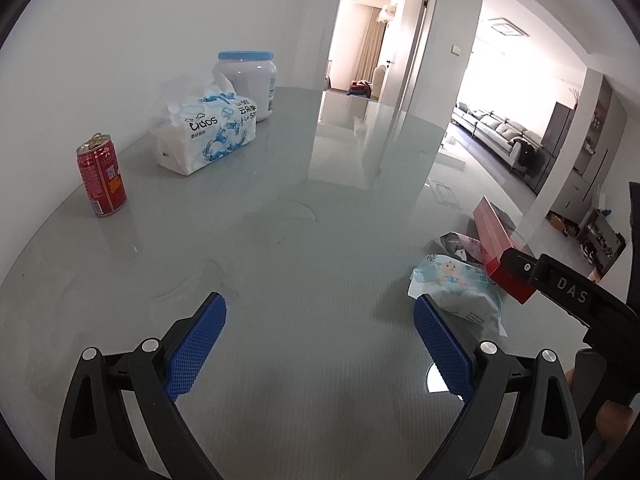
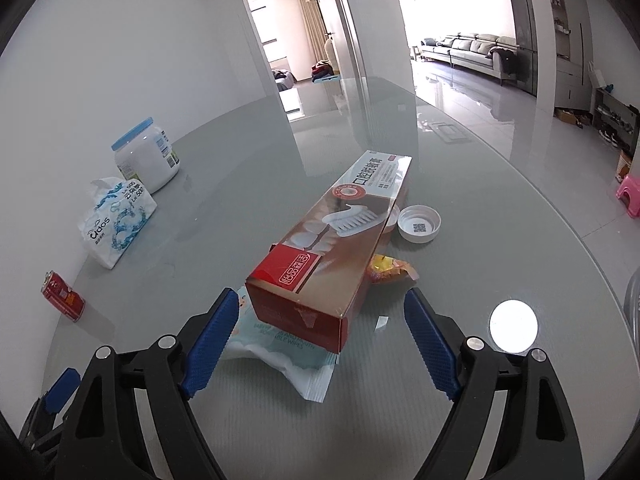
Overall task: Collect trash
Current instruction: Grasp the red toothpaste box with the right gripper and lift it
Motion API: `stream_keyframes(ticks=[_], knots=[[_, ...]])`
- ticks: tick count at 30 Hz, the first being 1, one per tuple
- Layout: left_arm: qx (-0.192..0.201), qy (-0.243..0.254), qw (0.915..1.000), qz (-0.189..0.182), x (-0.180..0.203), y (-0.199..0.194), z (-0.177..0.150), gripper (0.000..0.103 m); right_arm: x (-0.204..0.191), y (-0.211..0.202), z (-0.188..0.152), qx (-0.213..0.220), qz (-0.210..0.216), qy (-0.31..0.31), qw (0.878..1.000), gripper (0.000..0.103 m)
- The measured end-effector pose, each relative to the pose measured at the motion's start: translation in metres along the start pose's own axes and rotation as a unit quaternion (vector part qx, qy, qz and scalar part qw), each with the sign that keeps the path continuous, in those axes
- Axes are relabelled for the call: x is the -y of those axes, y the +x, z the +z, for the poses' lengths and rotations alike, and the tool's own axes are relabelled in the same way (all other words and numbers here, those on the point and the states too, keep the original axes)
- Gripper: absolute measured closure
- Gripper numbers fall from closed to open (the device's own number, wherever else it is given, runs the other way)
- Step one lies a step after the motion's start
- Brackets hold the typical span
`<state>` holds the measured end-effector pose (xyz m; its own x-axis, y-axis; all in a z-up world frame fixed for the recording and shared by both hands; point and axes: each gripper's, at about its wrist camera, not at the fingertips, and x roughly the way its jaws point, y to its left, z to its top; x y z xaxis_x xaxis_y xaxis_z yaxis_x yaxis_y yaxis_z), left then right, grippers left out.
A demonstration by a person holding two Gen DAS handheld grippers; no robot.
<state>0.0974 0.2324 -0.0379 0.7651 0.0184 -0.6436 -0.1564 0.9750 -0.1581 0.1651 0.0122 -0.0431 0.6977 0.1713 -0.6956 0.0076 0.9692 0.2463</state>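
Note:
A red and brown toothpaste box (image 2: 340, 248) lies on the glass table (image 2: 240, 200), its near end resting on a pale blue wipes packet (image 2: 292, 356). My right gripper (image 2: 320, 340) is open, its blue pads either side of the box's near end without touching it. A yellow-red wrapper (image 2: 390, 270) and a white cap (image 2: 419, 224) lie beside the box. My left gripper (image 1: 320, 340) is open and empty above bare glass, left of the wipes packet (image 1: 456, 288) and box (image 1: 494, 244). A red can (image 1: 102, 178) stands far left.
A tissue pack (image 1: 208, 132) and a white jar with a blue lid (image 1: 248, 84) stand at the back left by the wall. The table's curved right edge (image 2: 580, 240) drops to the floor, where a pink stool (image 2: 630, 194) stands.

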Motion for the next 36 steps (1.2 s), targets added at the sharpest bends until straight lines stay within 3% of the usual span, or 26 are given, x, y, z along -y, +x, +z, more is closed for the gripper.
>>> stream_keyframes(ticks=[11,16,17,18,26,36], knots=[[-0.002,-0.004,1.0,-0.006,-0.003,0.0,0.0,0.01,-0.008,0.028,0.008,-0.006,-0.054,0.016,0.998,0.022],[-0.001,-0.005,1.0,-0.005,-0.003,0.0,-0.001,0.01,-0.001,0.032,0.01,-0.008,-0.054,0.025,0.998,0.023],[-0.001,-0.004,1.0,-0.005,-0.003,0.001,-0.001,0.01,0.001,0.032,0.01,-0.009,-0.049,0.027,0.998,0.029],[-0.002,-0.003,1.0,-0.005,-0.002,0.001,-0.001,0.01,0.004,0.032,0.01,-0.014,-0.043,0.028,0.999,0.042],[-0.006,0.009,0.9999,-0.005,0.008,-0.001,-0.003,0.01,0.036,0.012,0.003,-0.017,0.016,0.025,0.999,0.046],[-0.025,0.019,0.9983,-0.049,0.056,-0.008,-0.011,0.01,0.088,-0.037,-0.023,0.002,0.077,0.016,0.997,0.047]])
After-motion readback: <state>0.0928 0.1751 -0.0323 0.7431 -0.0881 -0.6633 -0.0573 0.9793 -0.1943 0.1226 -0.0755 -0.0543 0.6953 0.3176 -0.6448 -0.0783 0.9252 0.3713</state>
